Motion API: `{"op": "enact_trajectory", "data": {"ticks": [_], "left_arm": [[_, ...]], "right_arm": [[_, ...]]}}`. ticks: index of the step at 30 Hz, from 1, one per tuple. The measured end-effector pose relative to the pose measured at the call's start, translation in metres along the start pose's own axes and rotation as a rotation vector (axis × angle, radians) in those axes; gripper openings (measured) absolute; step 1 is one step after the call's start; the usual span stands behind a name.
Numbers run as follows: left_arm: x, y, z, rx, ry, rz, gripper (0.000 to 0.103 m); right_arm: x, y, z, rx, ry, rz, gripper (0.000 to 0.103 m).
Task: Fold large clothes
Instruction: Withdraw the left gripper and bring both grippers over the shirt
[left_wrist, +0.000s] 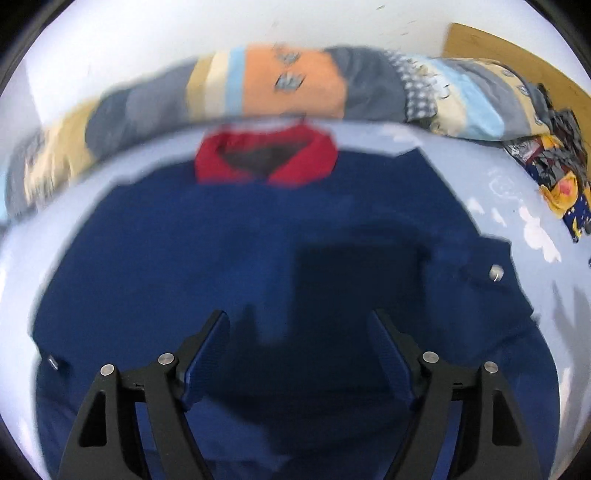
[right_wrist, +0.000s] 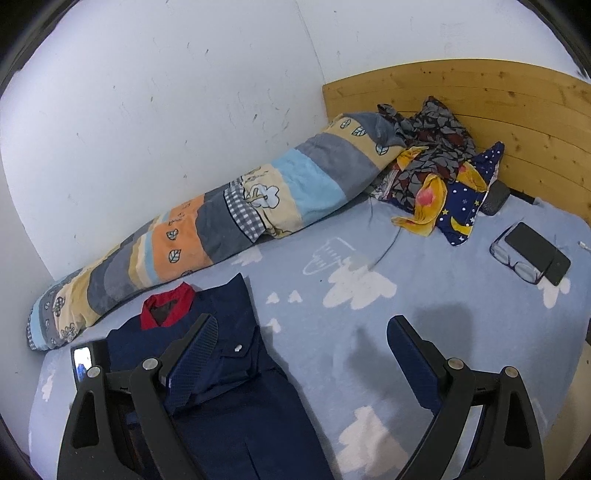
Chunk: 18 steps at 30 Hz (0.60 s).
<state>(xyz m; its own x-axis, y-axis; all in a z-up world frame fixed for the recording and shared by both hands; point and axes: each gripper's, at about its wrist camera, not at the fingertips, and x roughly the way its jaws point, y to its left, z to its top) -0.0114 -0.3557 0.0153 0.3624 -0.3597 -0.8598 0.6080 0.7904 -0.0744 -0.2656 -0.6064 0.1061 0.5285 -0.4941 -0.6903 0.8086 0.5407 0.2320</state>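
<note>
A navy blue jacket (left_wrist: 258, 258) with a red collar (left_wrist: 266, 158) lies flat on the pale blue bed sheet (left_wrist: 517, 192). Its sleeves look folded in over the body, with a metal snap (left_wrist: 496, 273) showing at the right. My left gripper (left_wrist: 299, 321) hovers open just above the jacket's middle, nothing between its fingers. In the right wrist view the same jacket (right_wrist: 229, 369) lies at the lower left. My right gripper (right_wrist: 303, 325) stands open over the jacket's right edge and the bare sheet (right_wrist: 369, 332), holding nothing.
A rolled striped quilt (right_wrist: 207, 229) runs along the white wall. Crumpled patterned clothes (right_wrist: 439, 173) sit by the wooden headboard (right_wrist: 480, 96). Glasses (right_wrist: 517, 266) and a phone (right_wrist: 535, 251) lie at the right. A lit screen (right_wrist: 83, 360) shows left of the jacket.
</note>
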Motion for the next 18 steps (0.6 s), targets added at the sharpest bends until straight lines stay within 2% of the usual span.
{"op": "enact_trajectory", "data": {"ticks": [3,6,9,12,14,18], "left_arm": [[0.008,-0.008,0.0,0.003,-0.021,-0.039,0.076],[0.024,-0.033,0.01,0.074,-0.036,-0.002,0.076],[0.042,-0.057,0.013,0.151,0.001,0.054,0.077],[0.034,-0.061,0.017,0.171,-0.058,0.087,0.077],[0.037,-0.047,0.029,0.134,-0.077,0.099,0.077],[0.046,0.012,0.03,0.007,-0.033,0.194,0.077]], "right_arm": [[0.0,0.005,-0.002,-0.008,0.002,0.002,0.095],[0.002,0.008,-0.005,-0.02,0.008,0.0,0.095],[0.006,0.011,-0.006,-0.029,0.021,-0.006,0.095],[0.009,0.013,-0.007,-0.023,0.036,0.003,0.095],[0.01,0.017,-0.009,-0.032,0.044,0.009,0.095],[0.011,0.024,-0.011,-0.066,0.046,0.001,0.095]]}}
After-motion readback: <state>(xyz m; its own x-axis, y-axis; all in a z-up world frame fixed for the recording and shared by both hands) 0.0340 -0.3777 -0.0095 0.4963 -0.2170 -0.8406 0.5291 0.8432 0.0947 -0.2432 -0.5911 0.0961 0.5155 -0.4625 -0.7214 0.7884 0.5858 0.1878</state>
